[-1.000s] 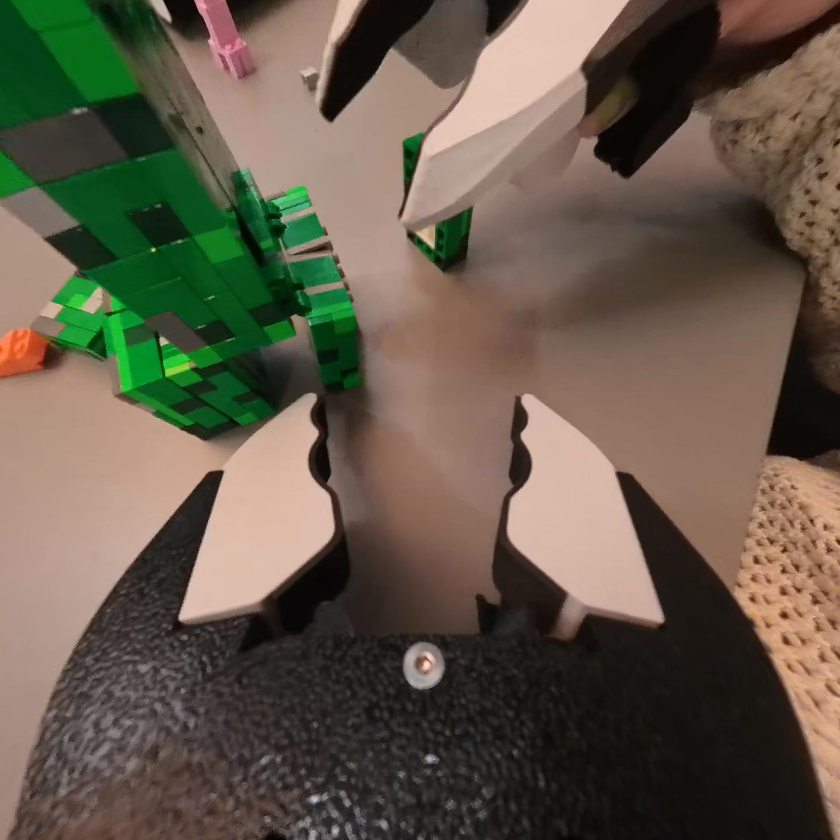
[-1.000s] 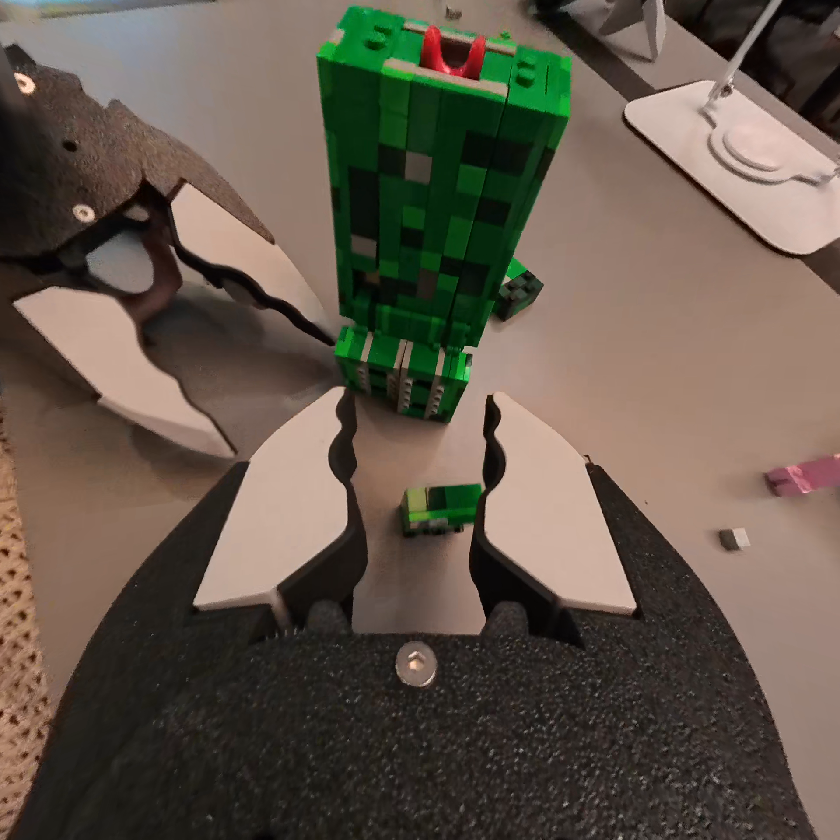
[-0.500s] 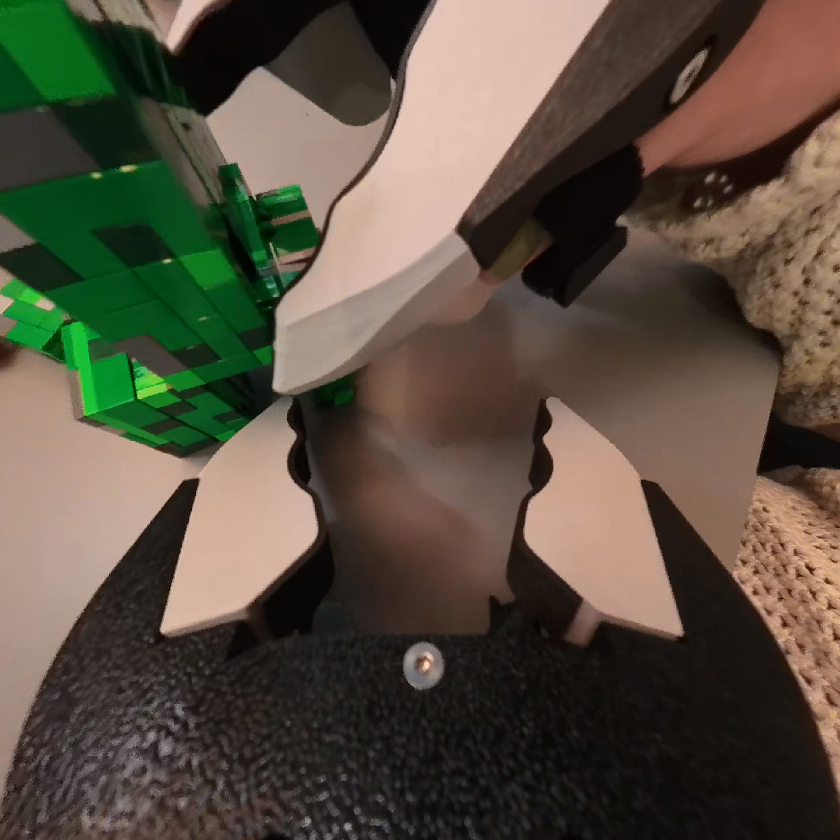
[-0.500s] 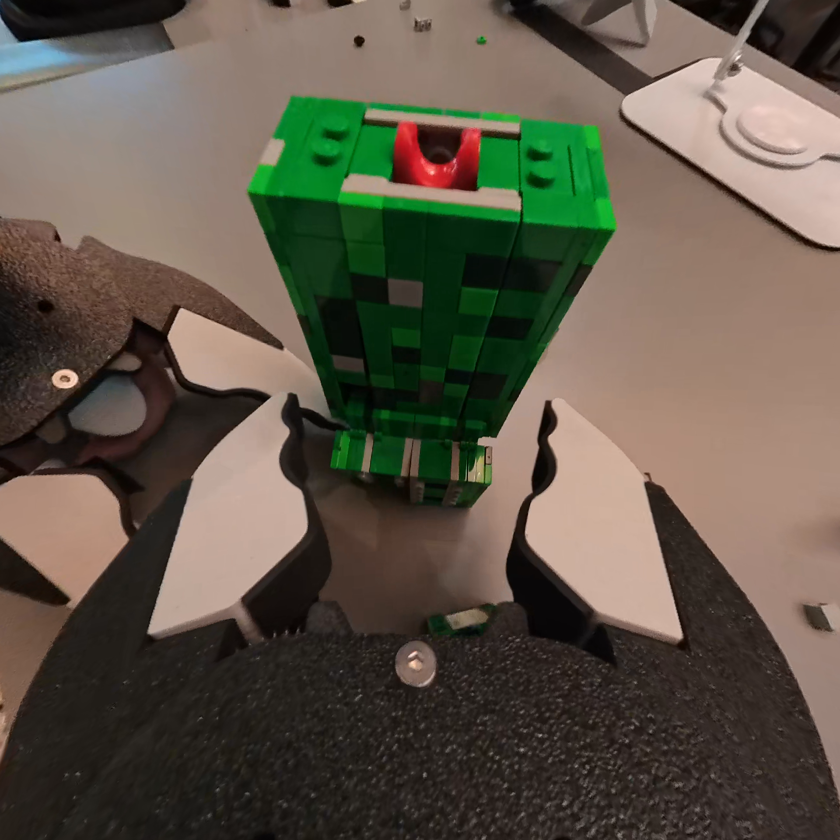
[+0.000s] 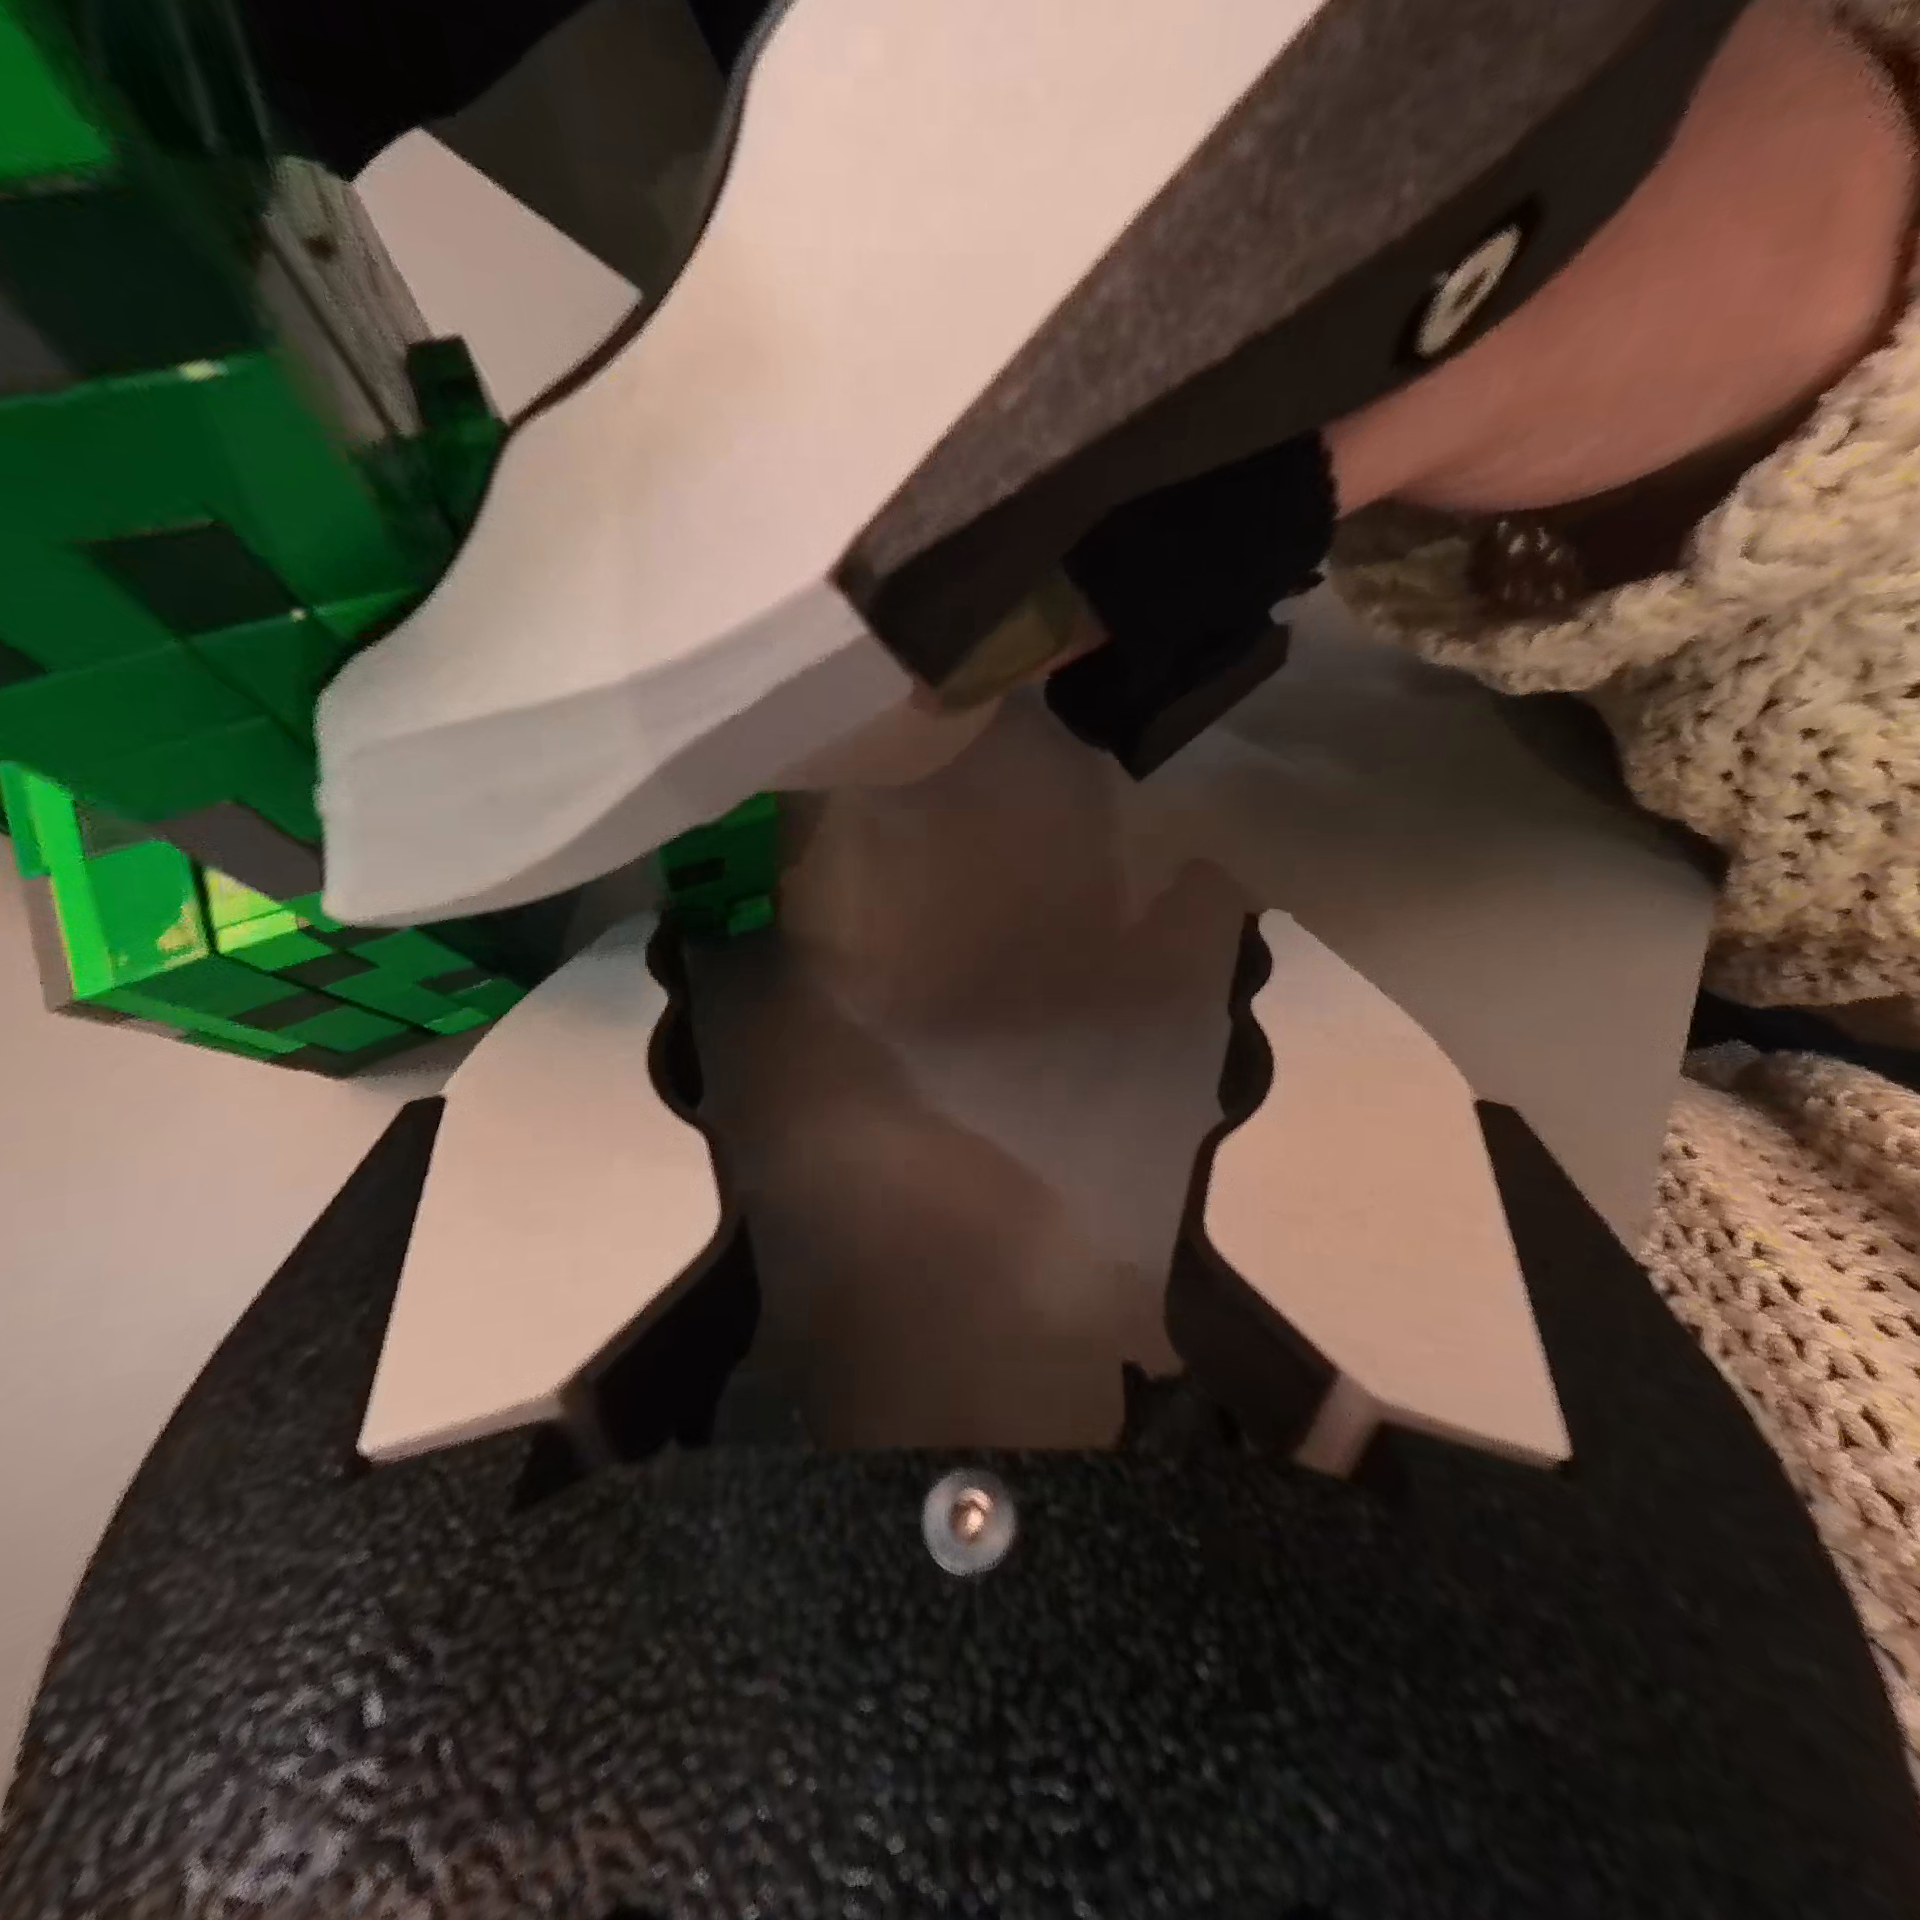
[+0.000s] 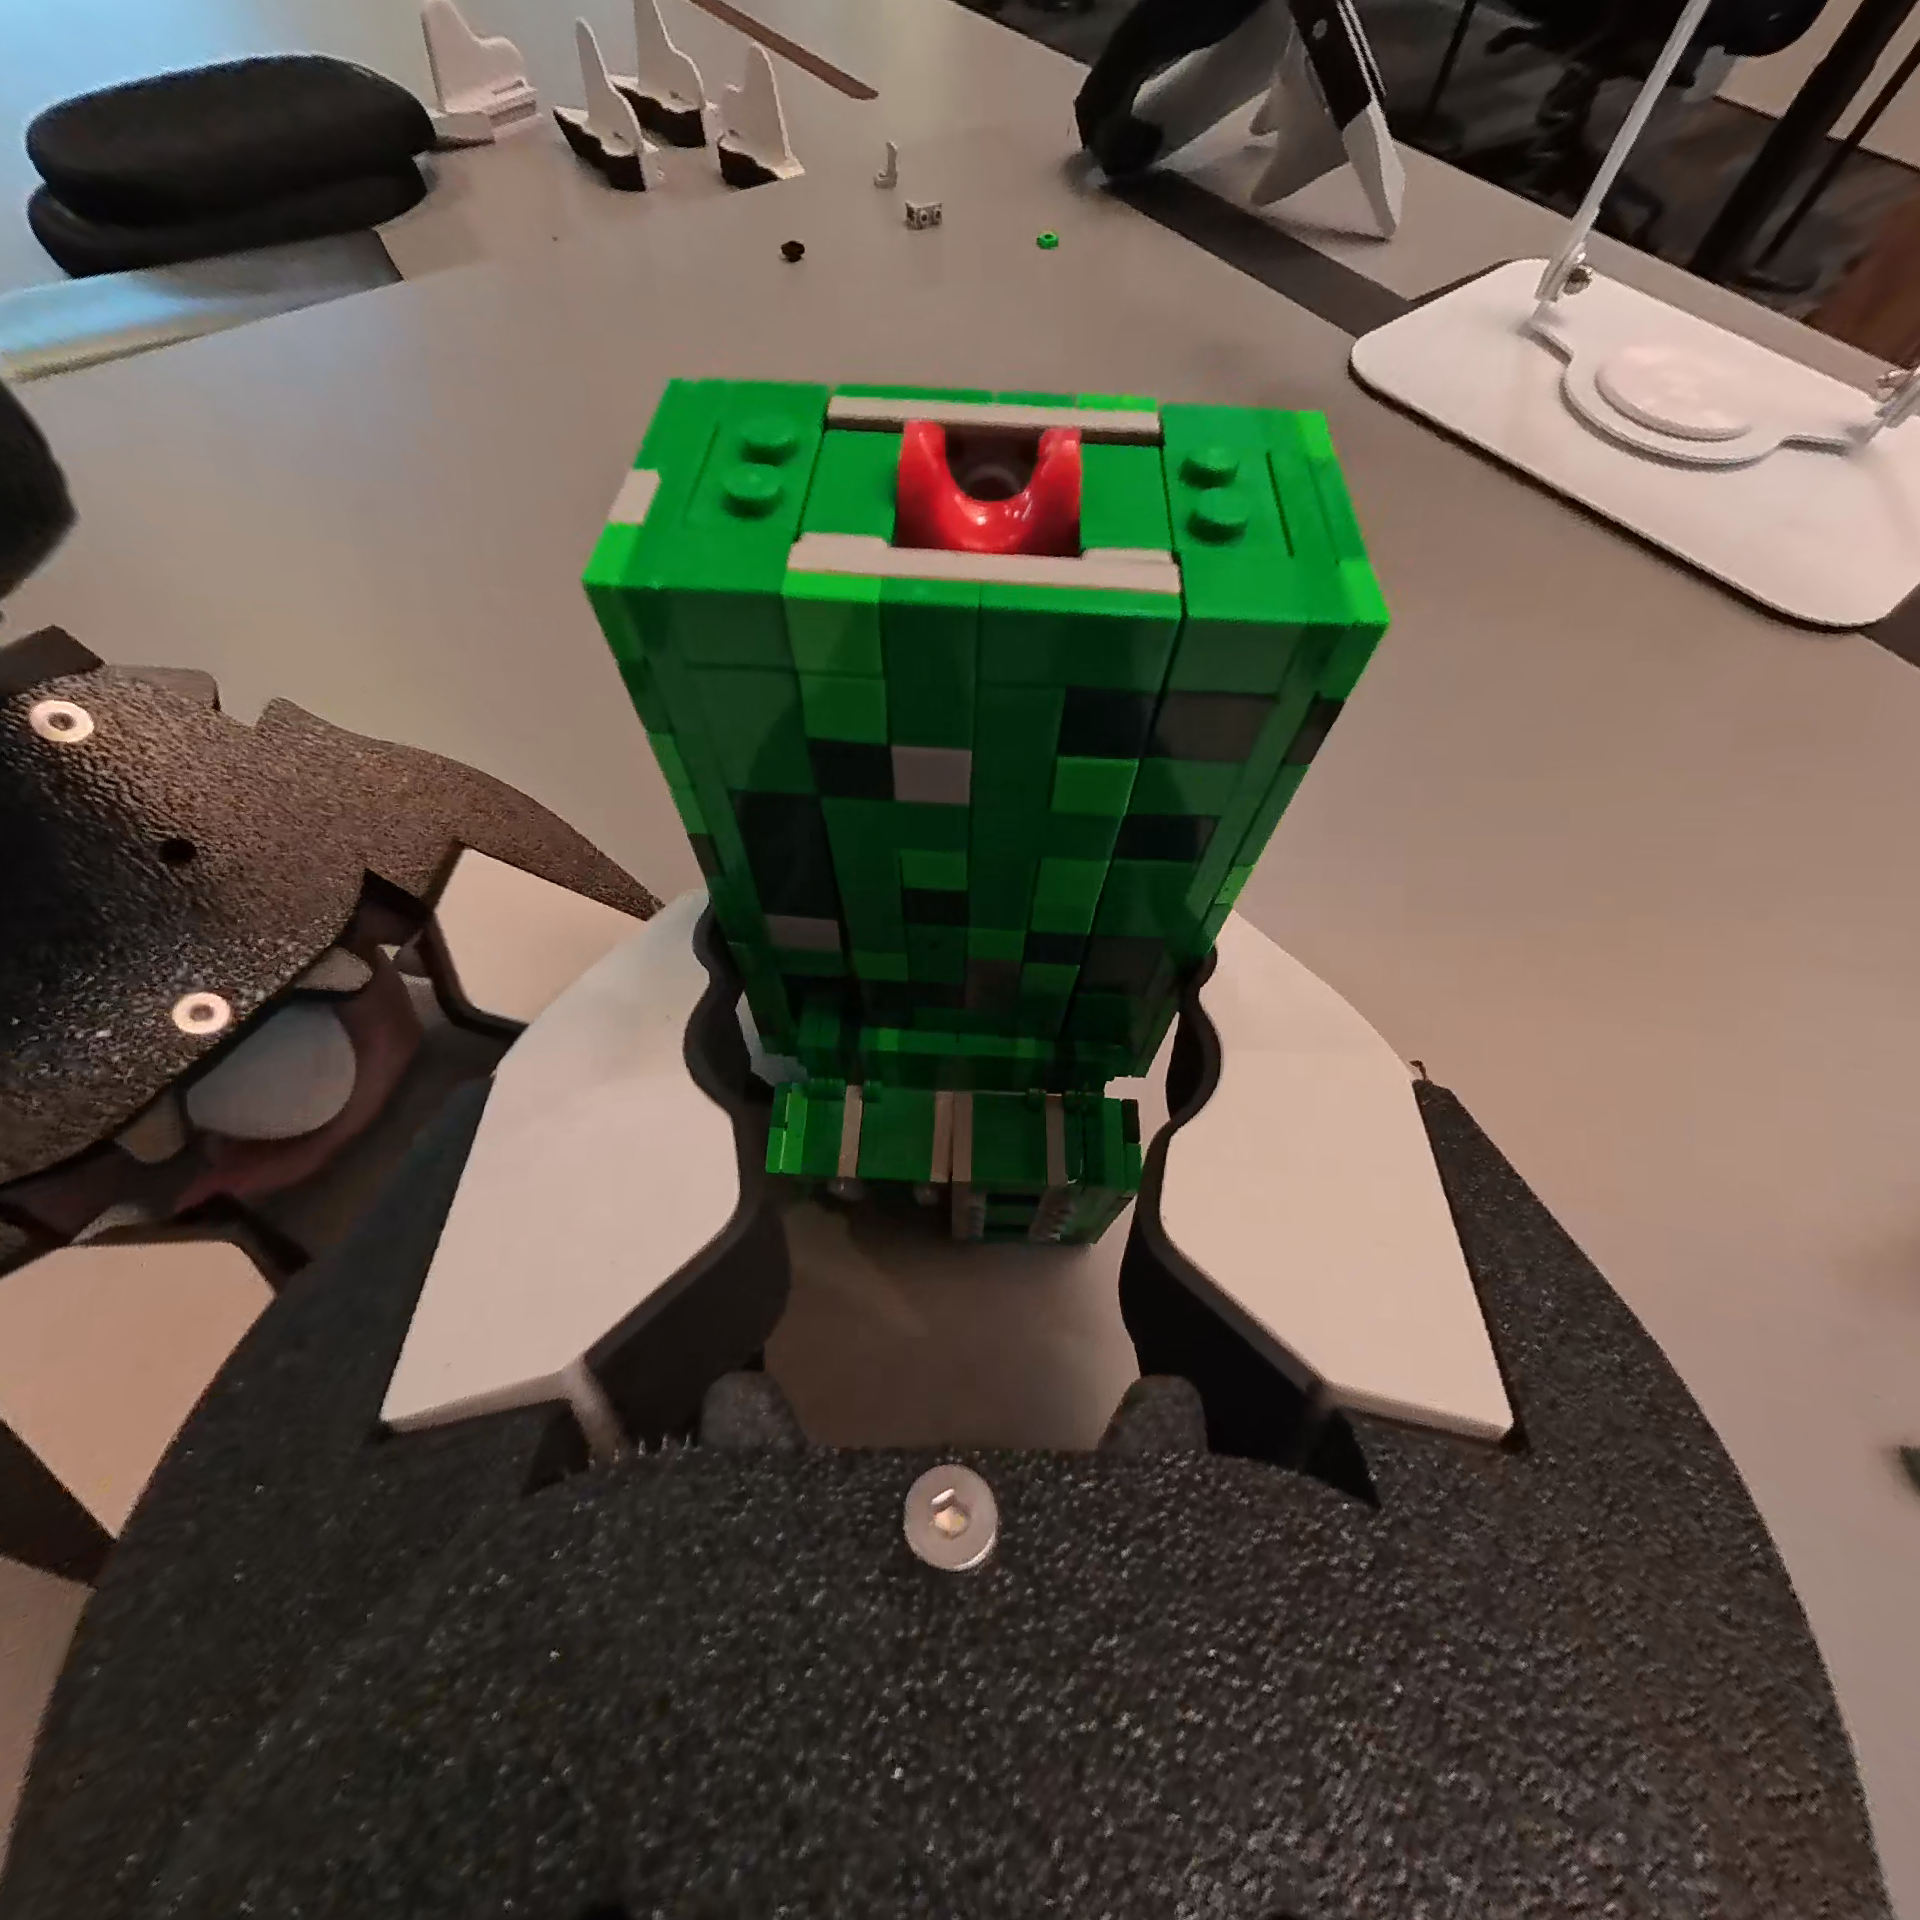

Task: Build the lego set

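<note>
At table centre, the green lego tower (image 6: 987, 790) stands upright; right gripper (image 6: 951, 997) straddles its lower body, seemingly pinching to steady it; left gripper (image 5: 956, 997) spread, empty, near-left

A grey table (image 6: 1558, 935) fills the room's foreground, bearing a white stand base (image 6: 1662, 436) at its right edge, a black cushion (image 6: 218, 156) far left and small white stands (image 6: 665, 114) at the back, all under warm, soft light.
</note>
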`<state>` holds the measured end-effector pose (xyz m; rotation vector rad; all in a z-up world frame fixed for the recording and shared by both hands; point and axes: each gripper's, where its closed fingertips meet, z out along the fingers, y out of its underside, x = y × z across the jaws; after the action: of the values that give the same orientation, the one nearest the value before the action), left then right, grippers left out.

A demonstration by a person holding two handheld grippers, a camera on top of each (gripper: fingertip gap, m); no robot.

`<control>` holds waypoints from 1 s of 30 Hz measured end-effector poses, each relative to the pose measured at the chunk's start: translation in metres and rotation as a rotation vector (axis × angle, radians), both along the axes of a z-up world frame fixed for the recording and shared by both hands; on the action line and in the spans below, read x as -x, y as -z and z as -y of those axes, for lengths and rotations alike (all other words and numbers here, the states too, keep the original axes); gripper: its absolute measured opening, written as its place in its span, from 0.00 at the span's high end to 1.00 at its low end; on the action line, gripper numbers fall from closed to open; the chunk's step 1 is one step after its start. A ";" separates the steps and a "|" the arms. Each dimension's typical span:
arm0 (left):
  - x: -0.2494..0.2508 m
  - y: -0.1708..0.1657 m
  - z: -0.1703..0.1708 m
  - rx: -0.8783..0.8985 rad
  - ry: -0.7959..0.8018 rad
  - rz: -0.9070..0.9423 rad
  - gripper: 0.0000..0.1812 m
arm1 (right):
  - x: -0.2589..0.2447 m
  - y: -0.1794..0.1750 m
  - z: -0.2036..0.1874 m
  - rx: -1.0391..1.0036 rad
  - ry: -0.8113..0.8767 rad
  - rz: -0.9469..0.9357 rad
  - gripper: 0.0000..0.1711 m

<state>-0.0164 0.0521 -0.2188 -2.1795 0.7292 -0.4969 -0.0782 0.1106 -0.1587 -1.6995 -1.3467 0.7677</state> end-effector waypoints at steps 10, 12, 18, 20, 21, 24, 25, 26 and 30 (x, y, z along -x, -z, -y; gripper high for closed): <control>-0.007 0.002 0.000 0.002 0.026 -0.023 0.47 | 0.000 0.002 -0.001 0.001 0.011 0.000 0.54; -0.007 0.003 0.000 -0.002 0.029 -0.028 0.48 | 0.000 0.002 -0.001 0.001 0.009 0.000 0.54; -0.008 -0.001 0.002 -0.010 0.035 0.004 0.48 | -0.002 0.002 0.000 -0.001 -0.006 0.006 0.53; -0.004 -0.007 0.005 -0.040 0.023 0.029 0.48 | -0.006 -0.002 0.005 -0.004 -0.027 -0.001 0.52; -0.002 -0.010 0.008 -0.052 0.021 0.040 0.48 | -0.010 -0.006 0.007 -0.009 -0.034 -0.017 0.50; 0.008 -0.016 0.017 -0.085 0.006 0.072 0.51 | -0.032 -0.018 0.011 -0.037 -0.020 -0.067 0.49; 0.010 -0.018 0.019 -0.089 -0.001 0.084 0.51 | -0.043 -0.021 0.011 -0.046 0.003 -0.081 0.49; 0.012 -0.019 0.021 -0.089 -0.007 0.092 0.52 | -0.054 -0.022 0.009 -0.054 0.040 -0.087 0.50; 0.014 -0.017 0.018 -0.069 -0.013 0.096 0.53 | -0.097 0.005 0.000 -0.075 0.178 0.022 0.57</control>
<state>-0.0300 0.0337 -0.2019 -2.0797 0.6700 -0.5581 0.0188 0.1106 -0.1634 -1.7450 -1.2049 0.5913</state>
